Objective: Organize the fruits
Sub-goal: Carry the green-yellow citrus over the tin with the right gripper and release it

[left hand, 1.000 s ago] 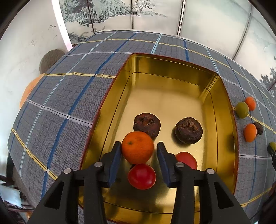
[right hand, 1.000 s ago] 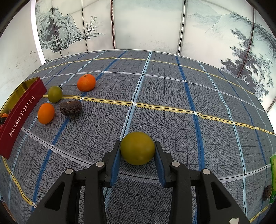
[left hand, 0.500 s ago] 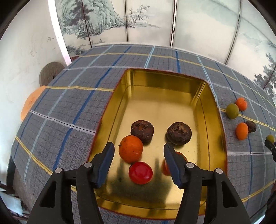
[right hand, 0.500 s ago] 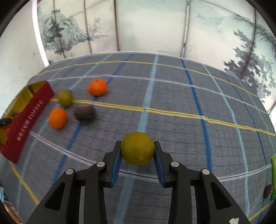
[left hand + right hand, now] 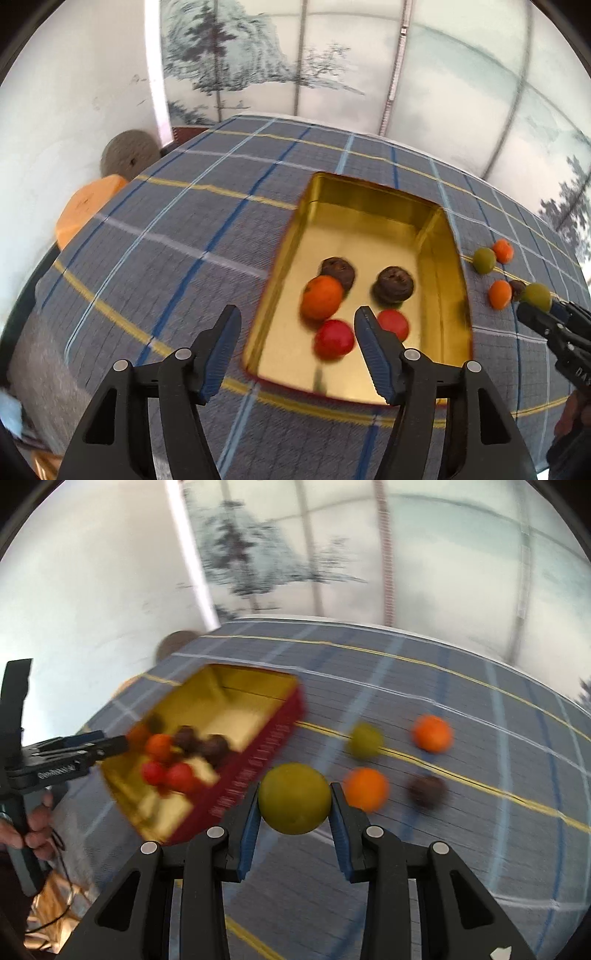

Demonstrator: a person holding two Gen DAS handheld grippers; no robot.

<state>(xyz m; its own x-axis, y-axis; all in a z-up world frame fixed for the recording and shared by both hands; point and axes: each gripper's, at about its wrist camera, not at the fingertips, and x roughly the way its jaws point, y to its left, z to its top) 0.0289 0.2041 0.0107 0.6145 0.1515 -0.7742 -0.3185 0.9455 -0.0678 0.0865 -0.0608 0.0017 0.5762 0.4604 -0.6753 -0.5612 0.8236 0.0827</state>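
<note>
1. Five fruits already lie in the gold tin (image 5: 369,218): an orange (image 5: 322,297), two red tomato-like fruits (image 5: 333,339) and two dark brown wrinkled fruits (image 5: 393,285). By the look of it, you are a little past halfway.

2. Your left gripper (image 5: 297,349) is empty and its jaws are opening, with nothing between them. It hangs above the tin's near-left corner, so the deposited orange sits just ahead of it and to its right.

3. Your right gripper (image 5: 294,814) is clamped narrow on a green fruit (image 5: 294,797), pads pressing both sides. It is in the air, with the tin's red outer wall (image 5: 258,760) just ahead and to its left.

4. Still out on the checked tablecloth (image 5: 461,716), ahead and to the right of your right gripper: another green fruit (image 5: 365,740), two oranges (image 5: 432,733), and one dark brown fruit (image 5: 426,789), all blurred but well apart from the tin.

5. So the held green fruit looks like the sixth to go in, and four more wait after it.

6. The left gripper is free to fetch next; the loose cluster lies far to its right, beyond the tin.
</note>
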